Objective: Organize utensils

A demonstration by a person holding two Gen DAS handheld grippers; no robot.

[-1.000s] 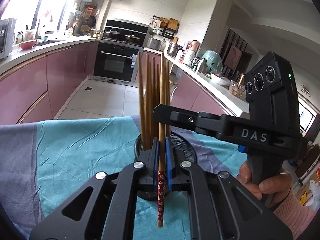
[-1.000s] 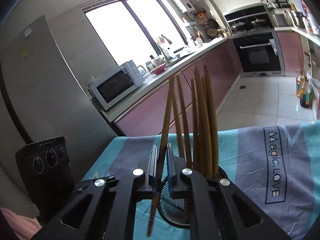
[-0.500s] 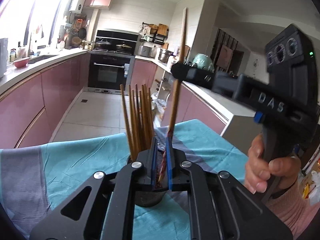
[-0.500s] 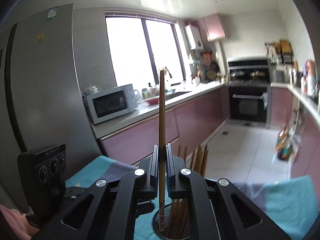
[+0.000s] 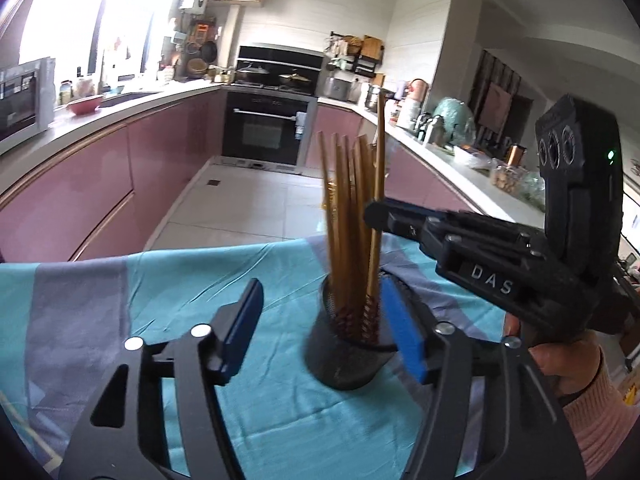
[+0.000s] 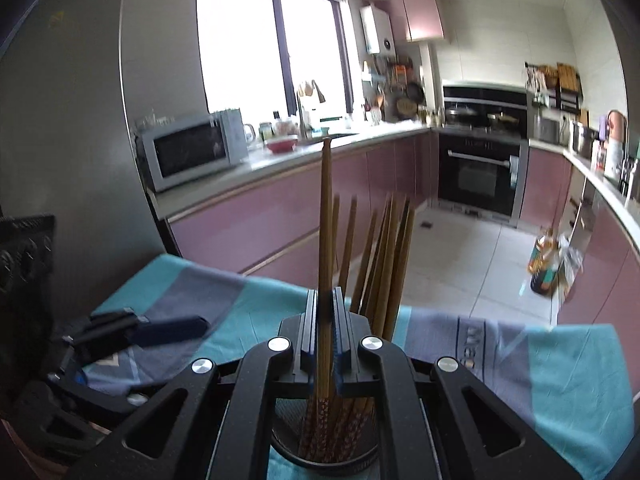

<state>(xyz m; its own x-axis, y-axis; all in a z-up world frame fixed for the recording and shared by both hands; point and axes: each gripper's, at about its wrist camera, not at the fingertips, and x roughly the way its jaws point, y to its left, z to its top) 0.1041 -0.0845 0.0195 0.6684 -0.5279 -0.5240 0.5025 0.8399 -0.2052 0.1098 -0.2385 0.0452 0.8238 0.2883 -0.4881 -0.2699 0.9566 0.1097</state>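
Item: black mesh cylindrical utensil holder (image 5: 347, 354), standing on a table spread with a turquoise and grey-violet striped cloth (image 5: 132, 304), well in from its far edge. Contents: a bundle of tan wooden chopsticks with red patterned ends (image 5: 347, 216), upright, patterned ends down. Right gripper (image 6: 327, 332): jaws closed on one further chopstick of the same kind (image 6: 325, 216), held upright, taller than the rest, its patterned end inside the holder mouth. Left gripper (image 5: 322, 330): its jaws have just been opening and now stand wide, blue pads (image 5: 244, 322) clear on either side of the holder, nothing pressed between them. Step in hand, by judgement: seating the last-handled chopstick among the others, the left claw having let go. Next move calls for the right jaws to part so the stick drops fully, then a straight upward withdrawal so the bundle is not dragged or the holder tipped. Writing: "DAS" in white on the right gripper's black body (image 5: 492, 280); the cloth carries dark lettering (image 6: 466, 346), too blurred and cut off to read.
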